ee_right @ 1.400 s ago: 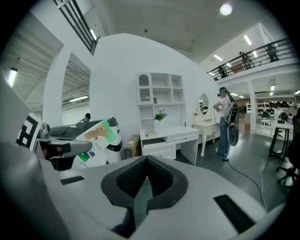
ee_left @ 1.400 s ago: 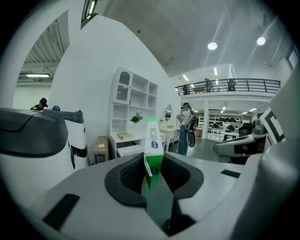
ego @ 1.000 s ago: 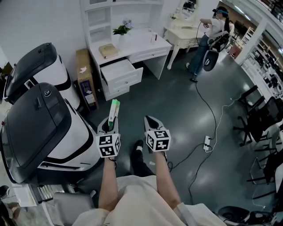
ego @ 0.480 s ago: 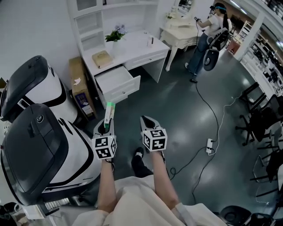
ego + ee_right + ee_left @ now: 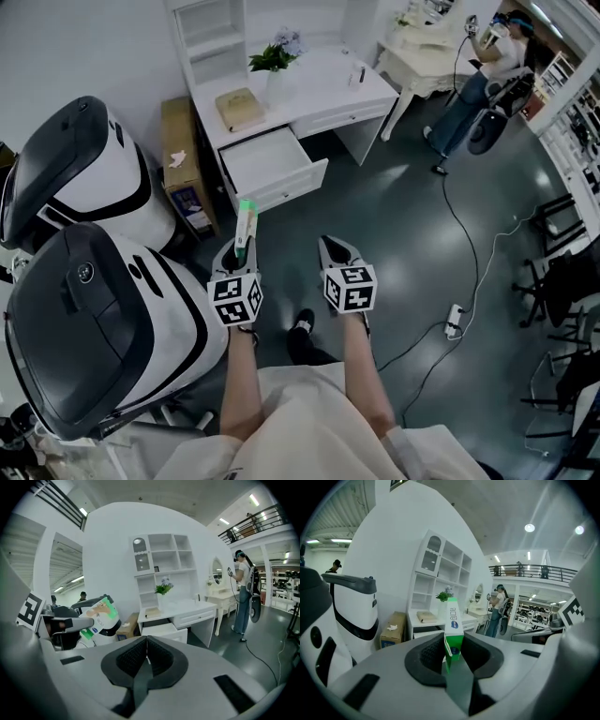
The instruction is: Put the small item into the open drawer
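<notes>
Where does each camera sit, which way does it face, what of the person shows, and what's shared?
Head view: on the head, looking steeply down at the desk and open drawer; forearms, left gripper, right gripper show.
Left gripper view: on that gripper, facing the desk; jaws shut on a green box.
Right gripper view: on that gripper, facing the desk; jaws together, empty.
Shared: all show the open drawer.

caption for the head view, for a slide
Left gripper holds a green-and-white box short of the open desk drawer; right gripper shut, empty.
</notes>
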`<state>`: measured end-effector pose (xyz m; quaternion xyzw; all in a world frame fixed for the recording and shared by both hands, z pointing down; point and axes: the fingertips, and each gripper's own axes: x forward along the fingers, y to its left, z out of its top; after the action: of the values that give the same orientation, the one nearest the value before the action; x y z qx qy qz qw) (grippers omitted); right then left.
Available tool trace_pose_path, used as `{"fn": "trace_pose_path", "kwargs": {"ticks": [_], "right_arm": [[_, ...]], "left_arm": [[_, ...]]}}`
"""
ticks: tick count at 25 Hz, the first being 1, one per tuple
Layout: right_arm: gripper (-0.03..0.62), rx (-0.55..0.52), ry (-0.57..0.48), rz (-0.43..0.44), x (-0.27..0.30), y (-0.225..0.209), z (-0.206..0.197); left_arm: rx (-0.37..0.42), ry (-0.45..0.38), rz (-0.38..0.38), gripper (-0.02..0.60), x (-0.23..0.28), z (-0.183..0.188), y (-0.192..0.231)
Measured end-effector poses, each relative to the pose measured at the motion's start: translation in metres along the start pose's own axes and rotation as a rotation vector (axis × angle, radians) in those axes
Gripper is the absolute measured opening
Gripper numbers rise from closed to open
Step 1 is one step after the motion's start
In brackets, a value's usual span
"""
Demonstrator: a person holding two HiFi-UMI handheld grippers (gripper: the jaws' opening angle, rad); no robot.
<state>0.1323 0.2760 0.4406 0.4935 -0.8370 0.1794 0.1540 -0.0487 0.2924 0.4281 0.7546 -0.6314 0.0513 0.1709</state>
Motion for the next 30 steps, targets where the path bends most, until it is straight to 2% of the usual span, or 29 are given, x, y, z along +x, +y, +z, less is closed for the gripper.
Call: {"fn": "trace_pose_path", "kwargs": {"ticks": [5,9,17,21,26,30], "right_arm": [[0.026,-0.038,0.041,0.022,0.05,-0.029,0.012],[0.026,-0.034,0.026,0.052,0.085,-0.046,0.028],[0.025,-0.021,0.031,0.136,0.143,-0.04,0.04],[0.025,0.005,0.014,0.145,0.17,-0.049,0.053],[0.025,0.026,-0.03,0.103,0.216,-0.071,0.081],[0.025,0.026,-0.045,0.12,0.26,-0.079,0.111]], "left_arm": [[-0.052,0.017,0.033,0.103,0.057,0.0,0.013],[-0.066,0.014,0.055,0.103,0.091,0.007,0.022],[-0.06,0.037,0.116,0.103,0.122,0.012,0.051],[-0.057,0.042,0.138,0.103,0.148,0.021,0.07],[-0.032,0.046,0.114,0.103,0.213,0.042,0.092],[-0.047,0.045,0.09,0.104,0.274,0.07,0.113]]}}
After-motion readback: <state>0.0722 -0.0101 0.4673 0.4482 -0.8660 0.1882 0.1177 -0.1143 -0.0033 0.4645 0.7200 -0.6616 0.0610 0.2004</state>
